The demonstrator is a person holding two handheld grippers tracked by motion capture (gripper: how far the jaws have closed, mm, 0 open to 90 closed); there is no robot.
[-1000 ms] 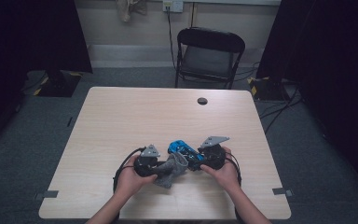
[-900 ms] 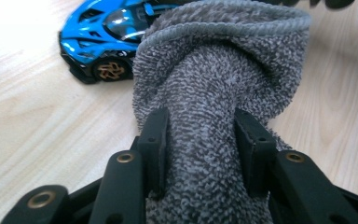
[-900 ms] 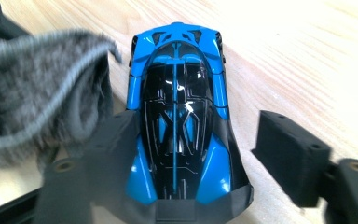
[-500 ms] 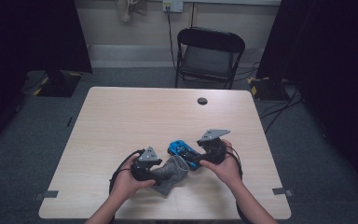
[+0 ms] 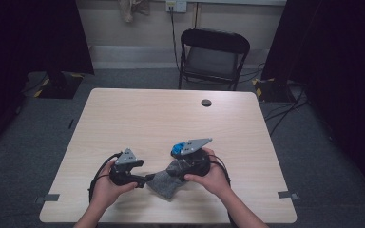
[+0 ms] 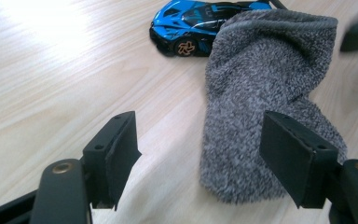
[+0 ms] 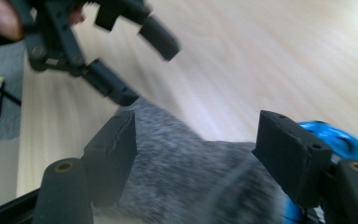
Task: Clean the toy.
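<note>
A grey sock [image 5: 164, 185] lies on the table near the front edge, with a blue toy car [image 5: 175, 150] just behind its cuff. My left gripper [image 5: 147, 179] sits at the sock's left end. Its jaws have just been opening and are open; in the left gripper view [image 6: 198, 154] the sock [image 6: 261, 93] lies by the right jaw, unpressed, the car [image 6: 191, 21] beyond. My right gripper [image 5: 175, 170] hovers over the cuff. Its jaws [image 7: 196, 154] have just been closing a little, stand apart above the sock [image 7: 177, 158], the car [image 7: 328, 135] beside them.
The light wooden table [image 5: 147, 118] carries a small black round thing [image 5: 206, 102] near its far edge. A black folding chair [image 5: 214, 57] stands behind the table. Cables trail from both grippers toward the front edge. In the right gripper view the left gripper [image 7: 140, 65] is close ahead.
Both hands have shifted left. The left gripper has let go of the sock and drawn back from it. The right gripper now hangs over the car and the sock's cuff.
</note>
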